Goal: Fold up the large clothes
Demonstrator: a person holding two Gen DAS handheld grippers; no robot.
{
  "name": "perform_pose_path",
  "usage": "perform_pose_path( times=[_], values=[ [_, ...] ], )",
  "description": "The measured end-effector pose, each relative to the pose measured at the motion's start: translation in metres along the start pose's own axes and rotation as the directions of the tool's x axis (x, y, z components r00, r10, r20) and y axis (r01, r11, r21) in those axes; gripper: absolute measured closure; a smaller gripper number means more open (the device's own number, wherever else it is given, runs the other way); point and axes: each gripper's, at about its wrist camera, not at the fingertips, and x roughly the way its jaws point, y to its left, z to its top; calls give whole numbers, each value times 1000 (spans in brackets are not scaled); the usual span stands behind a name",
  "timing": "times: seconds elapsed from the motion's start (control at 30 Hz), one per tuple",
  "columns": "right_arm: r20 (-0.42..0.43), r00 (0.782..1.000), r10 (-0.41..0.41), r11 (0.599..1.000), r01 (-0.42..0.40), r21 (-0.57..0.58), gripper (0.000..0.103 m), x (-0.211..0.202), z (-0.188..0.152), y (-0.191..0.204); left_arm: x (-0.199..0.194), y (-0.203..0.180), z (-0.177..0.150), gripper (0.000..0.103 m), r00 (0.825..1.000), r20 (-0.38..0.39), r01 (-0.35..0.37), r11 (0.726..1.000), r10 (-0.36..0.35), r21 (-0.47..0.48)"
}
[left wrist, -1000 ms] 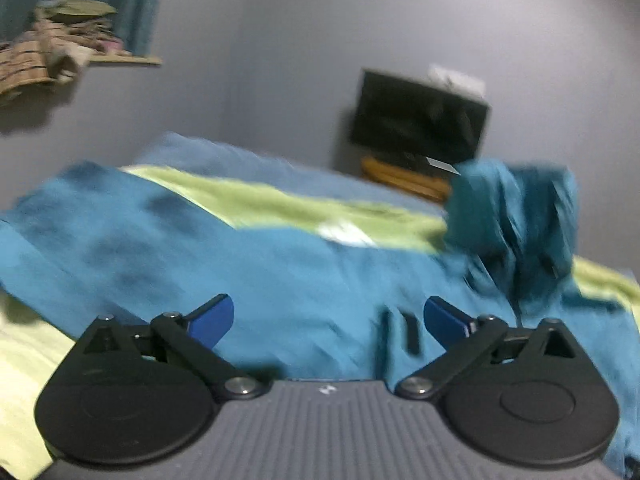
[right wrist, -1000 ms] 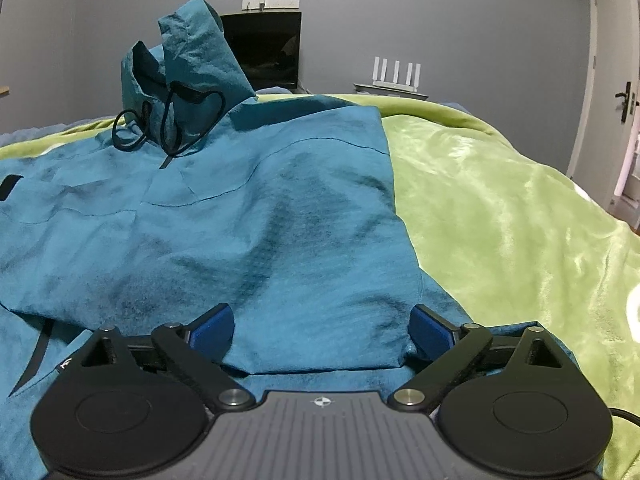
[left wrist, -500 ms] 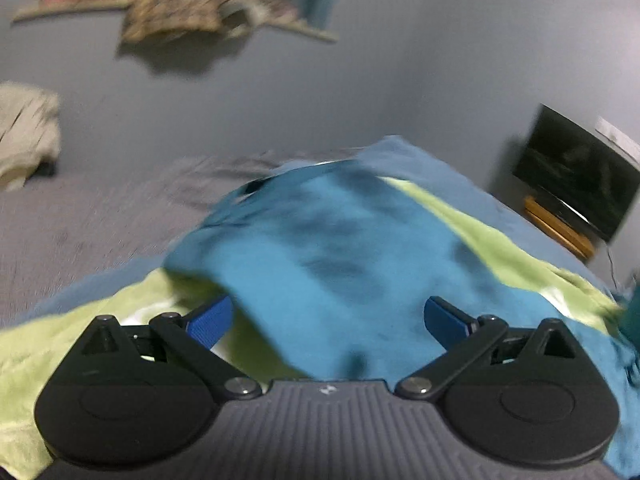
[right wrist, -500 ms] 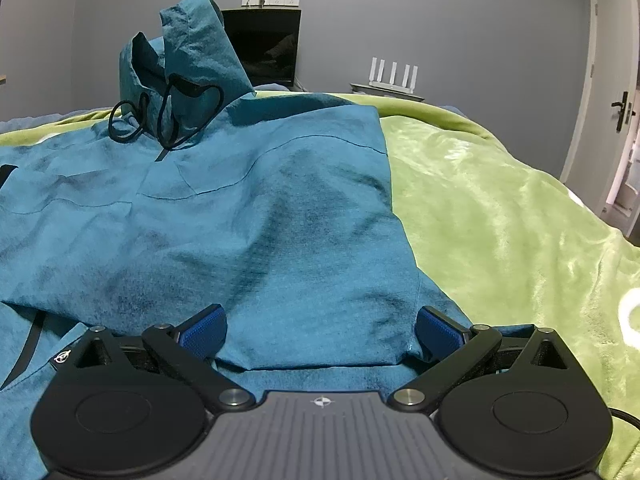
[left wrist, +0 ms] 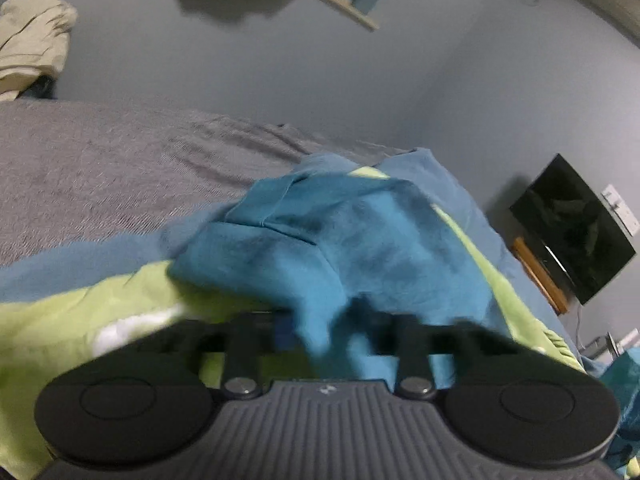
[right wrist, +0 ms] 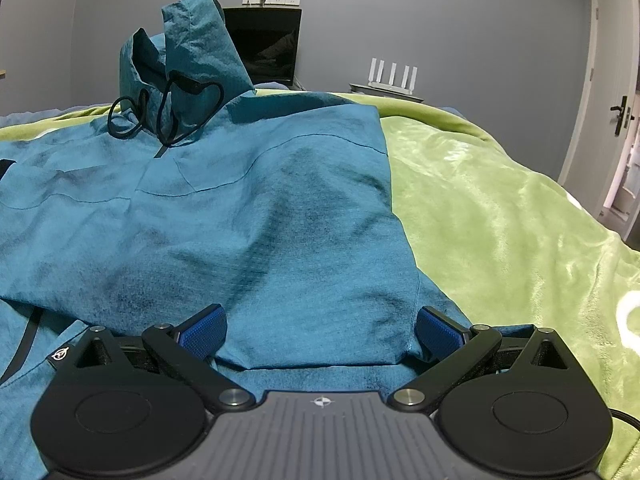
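Note:
A large teal hooded jacket [right wrist: 248, 208] lies spread on a green blanket [right wrist: 500, 216]; its hood [right wrist: 188, 60] stands up at the far end with a black drawstring [right wrist: 168, 112]. My right gripper [right wrist: 320, 328] is open, its blue pads on either side of a folded-over flap's near edge. In the left wrist view a sleeve of the jacket [left wrist: 340, 248] lies bunched on the blanket [left wrist: 80, 320]. My left gripper [left wrist: 332, 332] is blurred, its fingers drawn close together around the sleeve fabric.
A grey bed cover [left wrist: 100, 168] lies beyond the blanket. A dark TV [left wrist: 572, 232] stands by the grey wall; it also shows behind the hood in the right wrist view [right wrist: 272, 48]. A white router [right wrist: 392, 76] and a door [right wrist: 616, 120] are at right.
My left gripper swung left from the jacket body to the sleeve and its fingers closed in on the fabric. My right gripper sank slightly and stayed open.

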Motion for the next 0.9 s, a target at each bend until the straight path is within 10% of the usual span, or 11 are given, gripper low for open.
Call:
perform_pose_path(
  times=[0.17,0.33,0.77,0.9],
  values=[
    [-3,1000,-2,1000,2,-3,1,1,0,1,-37,-45,-4,101,980,167,77,985,-103,157],
    [-4,1000,-3,1000,3,-6,1,2,-1,0,-72,-121,-21,101,928,158,260,890,-337,375],
    [-3,1000,-6,1000,6,-5,1,2,-1,1,-167,-322,-174,101,675,-171,657,479,-718,582],
    [-3,1000,-6,1000,6,-4,1,2,-1,1,-180,-357,-253,101,646,-286,678,360,-708,641]
  ],
)
